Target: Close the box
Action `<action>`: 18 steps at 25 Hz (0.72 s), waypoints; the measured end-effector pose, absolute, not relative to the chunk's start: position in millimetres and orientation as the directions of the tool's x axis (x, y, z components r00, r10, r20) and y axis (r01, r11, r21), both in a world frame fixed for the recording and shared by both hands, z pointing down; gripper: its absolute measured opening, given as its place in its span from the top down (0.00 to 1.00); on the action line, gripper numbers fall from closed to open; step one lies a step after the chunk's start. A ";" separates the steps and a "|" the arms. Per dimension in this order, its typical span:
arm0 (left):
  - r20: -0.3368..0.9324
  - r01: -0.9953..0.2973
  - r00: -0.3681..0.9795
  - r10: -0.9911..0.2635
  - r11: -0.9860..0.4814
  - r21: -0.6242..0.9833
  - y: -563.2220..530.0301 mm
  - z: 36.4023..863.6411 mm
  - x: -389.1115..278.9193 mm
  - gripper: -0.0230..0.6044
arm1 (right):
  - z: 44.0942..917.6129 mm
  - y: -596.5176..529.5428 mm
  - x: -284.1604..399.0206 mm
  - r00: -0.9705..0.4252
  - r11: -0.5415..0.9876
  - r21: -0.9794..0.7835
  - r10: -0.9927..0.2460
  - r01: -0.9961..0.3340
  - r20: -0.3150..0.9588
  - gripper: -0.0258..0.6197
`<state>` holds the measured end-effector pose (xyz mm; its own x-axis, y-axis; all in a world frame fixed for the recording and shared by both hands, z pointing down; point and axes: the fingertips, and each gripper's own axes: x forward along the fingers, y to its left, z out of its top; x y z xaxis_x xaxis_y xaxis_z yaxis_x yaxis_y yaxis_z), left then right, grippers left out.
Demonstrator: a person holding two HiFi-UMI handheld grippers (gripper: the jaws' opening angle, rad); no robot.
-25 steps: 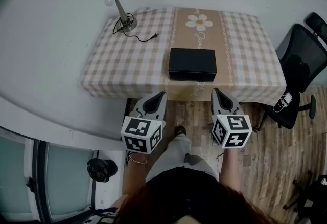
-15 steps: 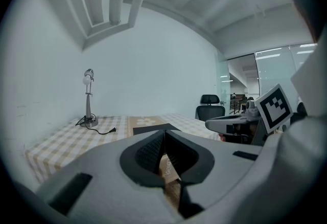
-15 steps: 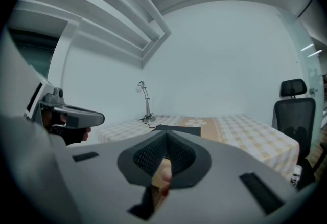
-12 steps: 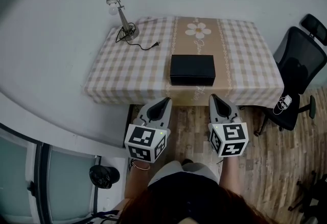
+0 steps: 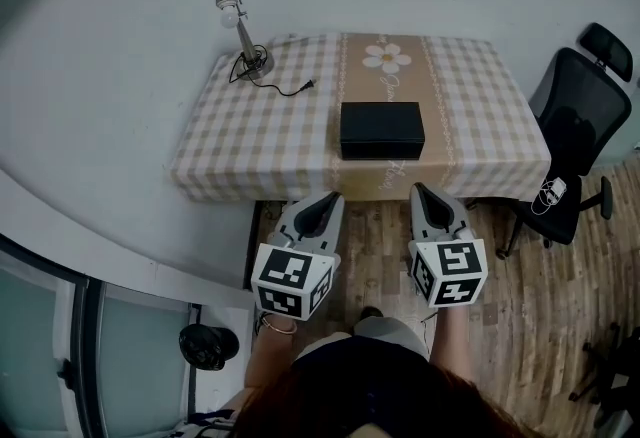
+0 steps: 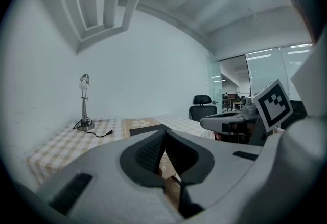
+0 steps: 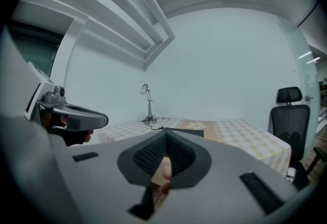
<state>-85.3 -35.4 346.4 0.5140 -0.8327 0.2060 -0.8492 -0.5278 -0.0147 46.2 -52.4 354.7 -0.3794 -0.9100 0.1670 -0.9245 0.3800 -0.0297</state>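
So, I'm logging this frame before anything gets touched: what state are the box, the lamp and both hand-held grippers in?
black box: lid down, looks closed.
lamp: upright; its plug lies loose on the tablecloth, not plugged in.
left hand-held gripper: jaws together, empty, short of the table.
right hand-held gripper: jaws together, empty, short of the table.

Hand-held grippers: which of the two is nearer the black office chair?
The right hand-held gripper: it hangs on the side where the office chair stands, while the left hand-held gripper is on the desk lamp side.
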 end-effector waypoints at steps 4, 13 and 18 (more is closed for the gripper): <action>0.200 -0.845 0.520 -0.830 -0.534 -0.020 -21.1 342.1 -92.2 0.92 | 349.6 -34.8 38.4 -0.373 0.377 -0.006 -0.913 -0.926 0.162 0.93; 0.179 -0.837 0.534 -0.826 -0.546 -0.022 15.1 335.3 -100.6 0.92 | 338.8 5.5 26.1 -0.371 0.378 0.027 -0.918 -0.925 0.136 0.93; 0.163 -0.839 0.534 -0.829 -0.544 -0.018 32.3 332.7 -104.9 0.92 | 333.2 24.2 21.6 -0.371 0.379 0.051 -0.921 -0.924 0.123 0.93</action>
<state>-104.9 32.3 332.7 0.5342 -0.8294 0.1635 -0.8390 -0.5439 -0.0176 21.6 24.2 333.2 -0.3707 -0.9206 0.1230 -0.9240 0.3789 0.0508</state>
